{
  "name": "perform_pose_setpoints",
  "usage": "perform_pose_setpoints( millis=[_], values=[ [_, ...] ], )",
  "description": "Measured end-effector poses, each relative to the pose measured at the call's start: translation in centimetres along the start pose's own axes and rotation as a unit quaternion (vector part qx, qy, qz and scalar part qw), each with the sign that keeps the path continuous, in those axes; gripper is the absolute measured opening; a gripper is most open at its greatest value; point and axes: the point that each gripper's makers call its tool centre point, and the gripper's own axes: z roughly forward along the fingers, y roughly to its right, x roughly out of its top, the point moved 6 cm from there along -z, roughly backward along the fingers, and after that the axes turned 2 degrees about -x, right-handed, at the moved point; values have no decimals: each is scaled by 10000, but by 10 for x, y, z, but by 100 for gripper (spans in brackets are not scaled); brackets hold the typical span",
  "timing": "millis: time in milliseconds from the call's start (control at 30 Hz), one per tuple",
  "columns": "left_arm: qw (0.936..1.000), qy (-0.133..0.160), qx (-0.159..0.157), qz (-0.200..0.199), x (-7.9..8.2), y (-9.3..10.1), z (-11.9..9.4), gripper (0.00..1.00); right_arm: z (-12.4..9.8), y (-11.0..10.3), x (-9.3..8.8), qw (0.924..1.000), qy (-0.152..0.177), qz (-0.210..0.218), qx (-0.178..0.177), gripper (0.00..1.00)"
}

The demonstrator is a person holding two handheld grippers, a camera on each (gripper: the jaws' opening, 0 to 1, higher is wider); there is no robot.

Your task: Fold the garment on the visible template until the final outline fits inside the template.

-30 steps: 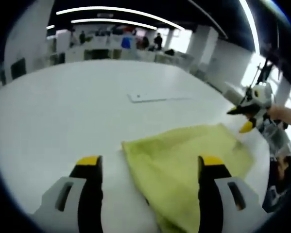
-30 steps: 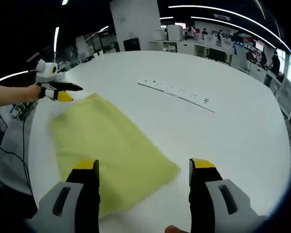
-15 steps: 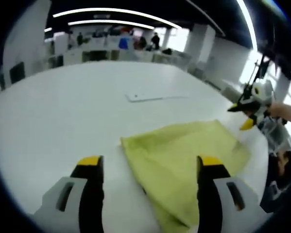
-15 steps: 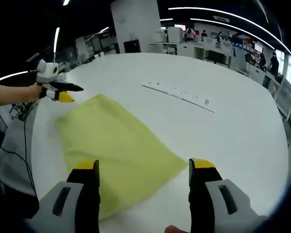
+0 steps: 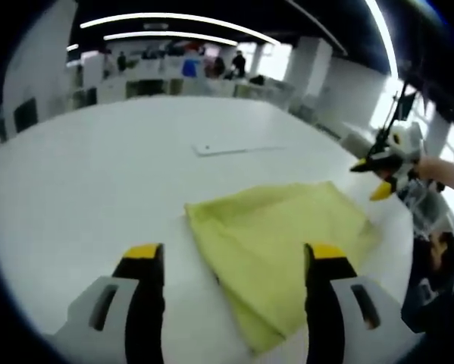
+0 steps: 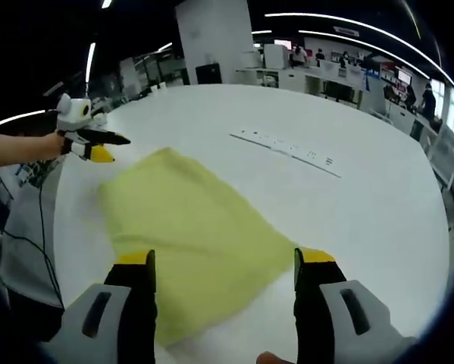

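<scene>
— What had changed since the moment before?

— Mostly my own hands. In the left gripper view the yellow cloth (image 5: 276,254) sat a little lower and nearer my left claw (image 5: 234,262), and in the right gripper view more of it lay between the tips of my right claw (image 6: 223,262) than a second earlier. The cloth itself lay folded flat on the white table (image 5: 98,174), much as before.

— Which way did it run?

— In the right gripper view its long side ran from near my own tips up and to the left, toward my other claw, which hung by its far corner. In the left gripper view it ran from the lower middle up to the right, toward my right claw at the edge of the picture.

— And the claws?

— Both gaped wide, holding nothing — the cloth lay under them, and I couldn't tell whether the tips touched it.

— Anything one view gave that the other didn't?

— The right gripper view showed the long white strip (image 6: 287,148) on the table with small dark marks; in the left gripper view that strip was a pale sliver. The left gripper view showed the fold's open edge at the cloth's near end.
</scene>
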Motion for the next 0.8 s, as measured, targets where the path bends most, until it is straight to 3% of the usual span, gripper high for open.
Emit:
perform_pose_setpoints(
  millis=[800],
  values=[
    [9998,-18,-220,4,-16,10,-17,70,-17,-23,-8,9997,134,175,-83,73]
  ],
)
